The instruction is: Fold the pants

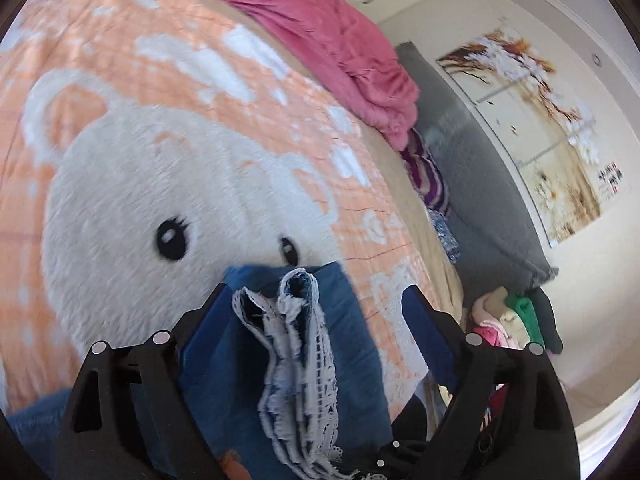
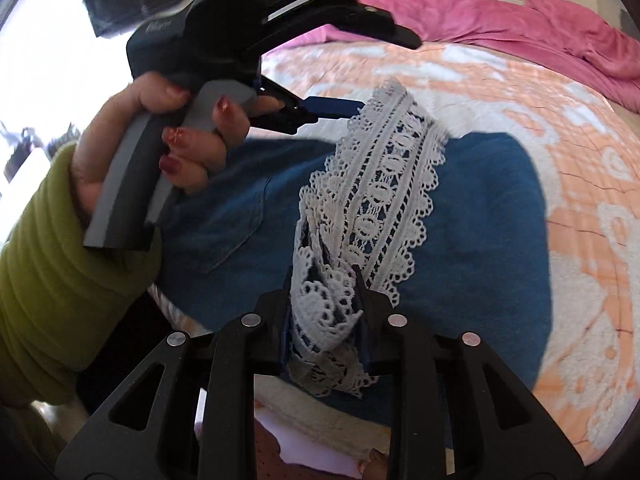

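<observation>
Blue denim pants (image 2: pixel 472 216) with white lace trim (image 2: pixel 384 200); peach-and-white bear-print blanket (image 1: pixel 160 128)

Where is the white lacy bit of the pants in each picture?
Left wrist view: the white lace trim hangs bottom centre, between the open fingers of the left gripper, over the blue pants.
Right wrist view: the lace runs from the centre down to the right gripper, which is shut on it.
Shared landmark: the pink blanket at the top of both pictures.

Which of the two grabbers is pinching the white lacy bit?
The right gripper: its fingers are closed tight on the lace hem of the pants. The left gripper is spread wide open, pinching nothing.
</observation>
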`<state>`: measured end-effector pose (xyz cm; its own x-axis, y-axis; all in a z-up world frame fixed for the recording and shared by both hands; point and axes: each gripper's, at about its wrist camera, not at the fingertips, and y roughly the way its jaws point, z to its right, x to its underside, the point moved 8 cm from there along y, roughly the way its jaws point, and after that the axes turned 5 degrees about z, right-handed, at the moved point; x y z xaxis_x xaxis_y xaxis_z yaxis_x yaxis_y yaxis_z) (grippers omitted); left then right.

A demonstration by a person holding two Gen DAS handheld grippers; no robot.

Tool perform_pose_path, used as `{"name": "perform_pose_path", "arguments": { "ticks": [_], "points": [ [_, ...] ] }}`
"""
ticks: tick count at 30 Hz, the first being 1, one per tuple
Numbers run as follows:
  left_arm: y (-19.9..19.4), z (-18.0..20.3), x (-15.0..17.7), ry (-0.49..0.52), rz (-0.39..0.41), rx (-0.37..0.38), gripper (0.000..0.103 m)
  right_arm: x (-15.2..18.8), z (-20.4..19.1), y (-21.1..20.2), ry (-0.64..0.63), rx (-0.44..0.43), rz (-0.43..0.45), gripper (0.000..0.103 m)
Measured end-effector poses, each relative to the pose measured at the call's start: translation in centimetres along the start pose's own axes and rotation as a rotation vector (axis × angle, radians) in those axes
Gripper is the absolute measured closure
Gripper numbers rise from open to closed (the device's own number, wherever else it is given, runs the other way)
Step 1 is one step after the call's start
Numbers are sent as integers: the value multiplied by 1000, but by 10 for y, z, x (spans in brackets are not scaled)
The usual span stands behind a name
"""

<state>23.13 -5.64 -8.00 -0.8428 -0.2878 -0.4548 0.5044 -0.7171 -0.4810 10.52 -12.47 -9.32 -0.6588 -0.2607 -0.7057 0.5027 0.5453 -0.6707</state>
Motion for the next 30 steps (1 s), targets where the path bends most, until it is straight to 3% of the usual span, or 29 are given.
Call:
{"name": "perform_pose_path", "arguments": {
  "ticks": [5, 9, 14, 17, 19, 24, 30],
  "points": [
    [3, -12, 3, 18, -5, -16, 17, 5, -15, -1, -87, -32, -18, 59],
    [6, -21, 7, 24, -21, -31, 17, -1, 6, -27, 20, -101, 7, 55],
    [15, -21, 10, 65, -21, -72, 17, -27, 78, -44, 140, 58, 50, 52],
    [18, -22, 13, 74, -20, -85, 19, -44, 99, -45, 226, 23, 83, 48],
    [17, -22, 13, 79, -17, -79, 19, -53, 114, -38, 229, 66, 75, 48],
    [18, -24, 11, 30, -15, -21, 37, -65, 140, -12, 251, 119, 31, 48],
    [17, -33, 13, -38, -30, 23, 70, -68, 161, 16, 303, 118, -35, 47]
  ]
}}
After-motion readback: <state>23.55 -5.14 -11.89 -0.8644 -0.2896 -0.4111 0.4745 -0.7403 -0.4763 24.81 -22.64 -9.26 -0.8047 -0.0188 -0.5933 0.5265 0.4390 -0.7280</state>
